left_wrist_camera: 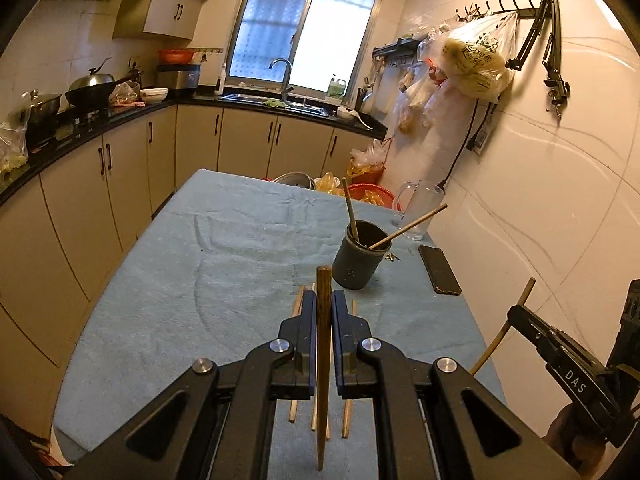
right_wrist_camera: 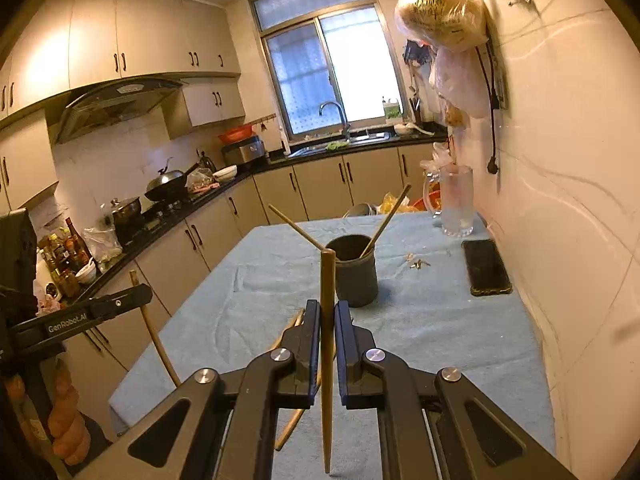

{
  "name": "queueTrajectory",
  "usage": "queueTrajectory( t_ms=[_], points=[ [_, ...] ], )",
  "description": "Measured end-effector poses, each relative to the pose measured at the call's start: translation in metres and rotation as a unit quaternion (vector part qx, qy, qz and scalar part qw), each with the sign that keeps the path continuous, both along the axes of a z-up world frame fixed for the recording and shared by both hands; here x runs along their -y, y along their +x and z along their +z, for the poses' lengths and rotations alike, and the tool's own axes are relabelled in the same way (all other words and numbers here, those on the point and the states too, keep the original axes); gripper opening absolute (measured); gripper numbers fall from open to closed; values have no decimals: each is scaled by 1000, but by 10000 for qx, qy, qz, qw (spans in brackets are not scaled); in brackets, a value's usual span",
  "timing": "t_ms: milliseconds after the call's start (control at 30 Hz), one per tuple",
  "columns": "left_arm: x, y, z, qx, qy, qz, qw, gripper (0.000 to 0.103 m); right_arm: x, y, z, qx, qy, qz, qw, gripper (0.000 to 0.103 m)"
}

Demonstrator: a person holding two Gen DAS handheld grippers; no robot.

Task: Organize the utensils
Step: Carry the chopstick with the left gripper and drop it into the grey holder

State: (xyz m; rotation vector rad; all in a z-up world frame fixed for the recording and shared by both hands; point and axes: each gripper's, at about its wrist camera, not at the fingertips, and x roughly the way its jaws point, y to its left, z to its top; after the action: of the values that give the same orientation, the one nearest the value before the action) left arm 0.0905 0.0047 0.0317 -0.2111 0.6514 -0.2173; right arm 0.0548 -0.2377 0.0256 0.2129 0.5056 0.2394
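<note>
A dark round holder point(left_wrist_camera: 360, 256) stands on the blue cloth with two chopsticks point(left_wrist_camera: 350, 208) leaning in it; it also shows in the right wrist view point(right_wrist_camera: 354, 274). My left gripper point(left_wrist_camera: 323, 304) is shut on a dark brown chopstick point(left_wrist_camera: 323, 400), held upright above the cloth, short of the holder. Several loose chopsticks point(left_wrist_camera: 295, 392) lie on the cloth under it. My right gripper point(right_wrist_camera: 328, 312) is shut on a lighter chopstick point(right_wrist_camera: 327, 380), also upright, just in front of the holder. It shows at the right edge of the left wrist view point(left_wrist_camera: 520, 312).
A black phone point(left_wrist_camera: 439, 269) lies right of the holder, near the tiled wall. A clear glass pitcher point(left_wrist_camera: 418, 208) stands at the table's far right. Small keys point(right_wrist_camera: 418, 264) lie by the holder. Kitchen counters run along the left and back.
</note>
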Motion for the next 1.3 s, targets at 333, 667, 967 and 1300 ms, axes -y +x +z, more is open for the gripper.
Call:
queueTrajectory(
  t_ms=[333,667,967,1300],
  points=[
    [-2,-11,29,210,-206,-85,9995,7,7,-22,22,322,182,-68,9993,8],
    [7,1,69,635,-122,-171,9978,7,12,-18,46,613,297,-96,9976,8],
    [24,21,85,901,98,-161,9958,7,14,6,64,814,306,-87,9962,8],
    [35,44,89,930,182,-183,9953,7,20,32,78,938,319,-116,9950,8]
  ],
)
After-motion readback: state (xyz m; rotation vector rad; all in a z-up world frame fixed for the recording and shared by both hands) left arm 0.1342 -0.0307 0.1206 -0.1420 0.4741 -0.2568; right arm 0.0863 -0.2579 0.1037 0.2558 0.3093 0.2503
